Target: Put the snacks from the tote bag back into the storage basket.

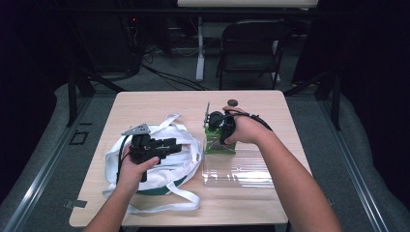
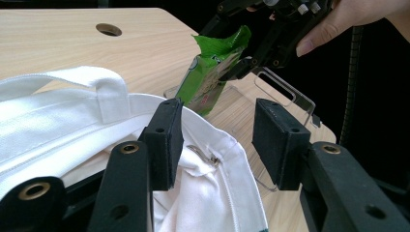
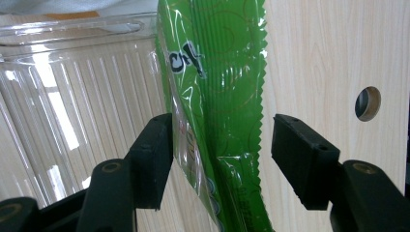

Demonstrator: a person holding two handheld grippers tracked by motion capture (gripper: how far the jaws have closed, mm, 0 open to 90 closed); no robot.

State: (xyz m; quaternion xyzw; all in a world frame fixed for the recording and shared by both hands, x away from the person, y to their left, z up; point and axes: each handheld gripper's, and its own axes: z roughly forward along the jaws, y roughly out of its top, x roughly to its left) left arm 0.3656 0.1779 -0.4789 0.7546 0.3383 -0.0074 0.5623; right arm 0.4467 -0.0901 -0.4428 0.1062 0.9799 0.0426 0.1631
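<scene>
Black jaws of the right gripper (image 3: pixel 217 159) stand apart on either side of a green snack packet (image 3: pixel 227 111), which sits between them without either pad clearly pressing it; black lettering on the film is too broken to read. Standing nearly upright with its long axis vertical and its serrated end up, the packet rests at the rim of a clear plastic tray (image 1: pixel 239 169) on the wooden table (image 1: pixel 145 104). Off to the left, the left gripper (image 2: pixel 217 145) hangs spread wide over a white tote bag (image 2: pixel 58 125).
</scene>
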